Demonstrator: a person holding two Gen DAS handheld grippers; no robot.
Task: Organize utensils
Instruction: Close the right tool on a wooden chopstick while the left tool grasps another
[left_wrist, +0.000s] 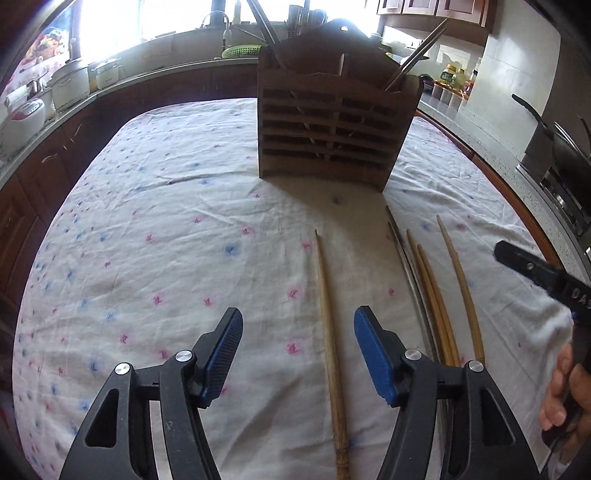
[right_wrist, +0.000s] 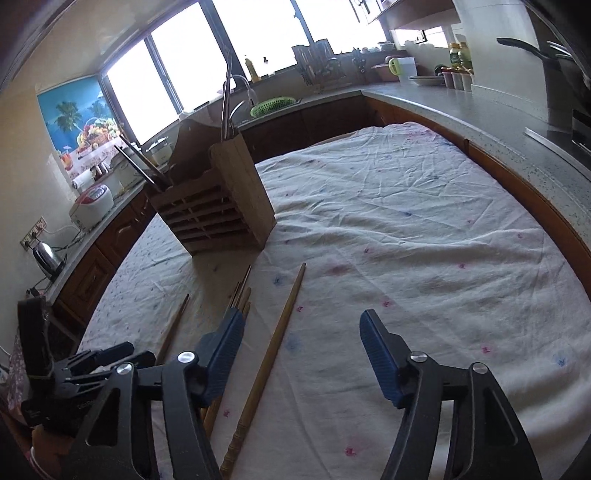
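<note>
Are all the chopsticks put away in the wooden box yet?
Not yet. A few already stand in the wooden holder. Several chopsticks still lie on the tablecloth, including a single one between the open left gripper. The right gripper is open, holding nothing.

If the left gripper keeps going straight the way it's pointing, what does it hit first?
Most likely the lone wooden chopstick lying on the tablecloth; it runs between the fingers of the open left gripper, nearer the right one. Depth is hard to judge, so it may meet bare cloth just beside it.

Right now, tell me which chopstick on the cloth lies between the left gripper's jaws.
The lone wooden chopstick, lying apart, left of the bunched others.
</note>
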